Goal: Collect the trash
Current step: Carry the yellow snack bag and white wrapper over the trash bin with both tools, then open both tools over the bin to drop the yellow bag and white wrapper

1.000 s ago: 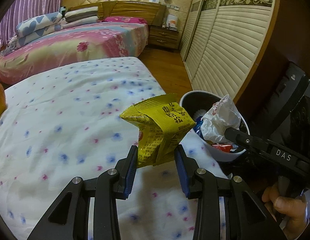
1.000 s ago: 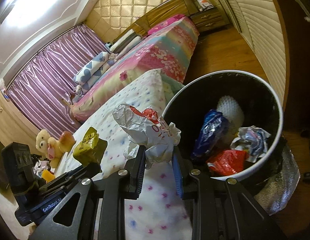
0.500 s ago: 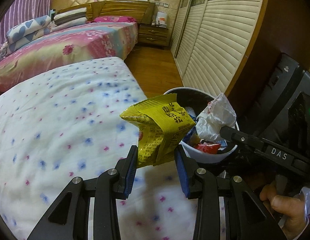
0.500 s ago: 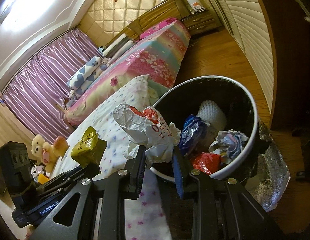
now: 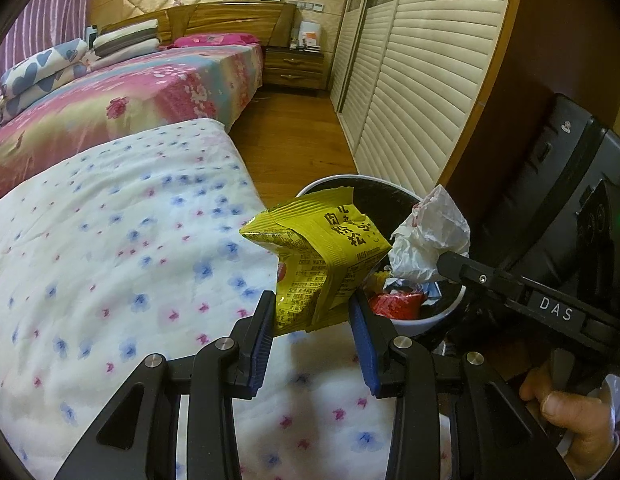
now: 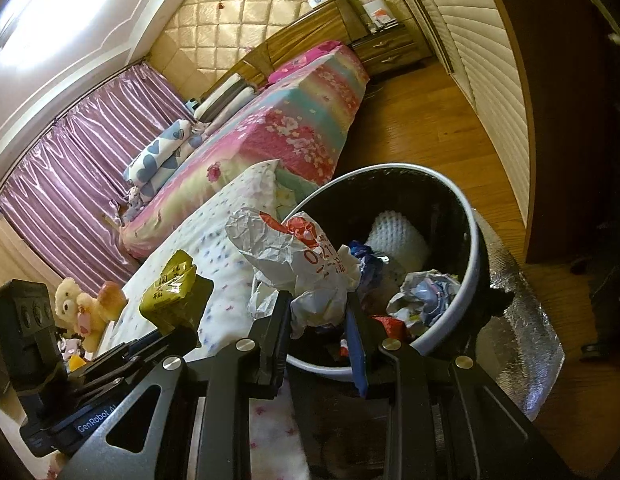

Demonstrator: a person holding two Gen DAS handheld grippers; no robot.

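Left wrist view: a yellow packet (image 5: 318,256) is clamped between the blue pads of the left gripper (image 5: 314,316), held above the edge of a flowered quilt (image 5: 109,248) and beside the bin (image 5: 426,320). A crumpled white wrapper (image 5: 430,244) is pinched in the right gripper (image 5: 442,264), over the bin's mouth; a hand (image 5: 566,412) is seen on its grip. Right wrist view: the wrapper (image 6: 305,264) is clamped in the right gripper (image 6: 318,312) at the near rim of the bin (image 6: 466,280), in which blue, red and white rubbish is listed. A teddy bear (image 6: 85,308) is recorded at far left.
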